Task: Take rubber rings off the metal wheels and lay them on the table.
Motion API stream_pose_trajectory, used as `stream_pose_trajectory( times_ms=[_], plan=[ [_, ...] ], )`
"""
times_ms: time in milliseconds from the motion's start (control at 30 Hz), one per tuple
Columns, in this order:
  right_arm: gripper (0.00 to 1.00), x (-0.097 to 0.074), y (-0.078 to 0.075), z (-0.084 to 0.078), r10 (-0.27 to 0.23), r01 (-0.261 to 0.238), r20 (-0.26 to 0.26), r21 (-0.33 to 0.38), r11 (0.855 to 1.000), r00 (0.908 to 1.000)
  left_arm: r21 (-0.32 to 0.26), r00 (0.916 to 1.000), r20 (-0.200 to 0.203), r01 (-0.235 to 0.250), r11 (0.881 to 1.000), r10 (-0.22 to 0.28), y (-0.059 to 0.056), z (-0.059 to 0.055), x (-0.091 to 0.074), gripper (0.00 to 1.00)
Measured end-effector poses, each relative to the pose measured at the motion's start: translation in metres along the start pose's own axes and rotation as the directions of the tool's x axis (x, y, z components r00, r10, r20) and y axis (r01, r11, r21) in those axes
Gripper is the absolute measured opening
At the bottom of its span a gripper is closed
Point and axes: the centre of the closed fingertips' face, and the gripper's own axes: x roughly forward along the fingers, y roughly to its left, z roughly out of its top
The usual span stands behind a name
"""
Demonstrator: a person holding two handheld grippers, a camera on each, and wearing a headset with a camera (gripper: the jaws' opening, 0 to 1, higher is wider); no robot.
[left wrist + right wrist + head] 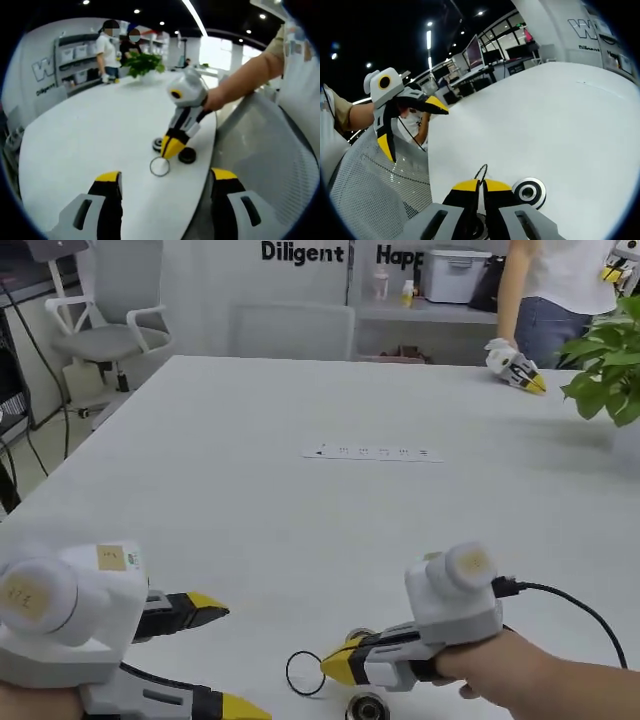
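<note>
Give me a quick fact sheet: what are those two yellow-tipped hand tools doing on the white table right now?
Surface: white table
Right gripper: jaws shut, pinching the edge of a thin black rubber ring
Left gripper: jaws wide open, holding nothing, off to the side of the ring
Wheels: two small round metal wheels on the table beside the right gripper's tips
Rings on the wheels: cannot tell
Background: green leafy plant at the far edge
</note>
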Motion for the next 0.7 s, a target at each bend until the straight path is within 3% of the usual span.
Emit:
stream_pose_trajectory(
  times_ms=[333, 700],
  plan=[
    [0.20, -0.008, -0.002, 0.002, -0.006, 0.006, 0.016, -0.021, 1.000, 0.9999, -0.009, 0.9999, -0.011, 0.002, 1.000, -0.002, -0.001, -0.003, 0.000, 0.72],
    [0.25, -0.034, 0.002, 0.019, 0.005, -0.001, 0.094, -0.042, 0.999, 0.9955, -0.003, 0.9998, -0.016, 0.014, 1.000, -0.014, -0.002, 0.001, 0.003, 0.71]
  ],
)
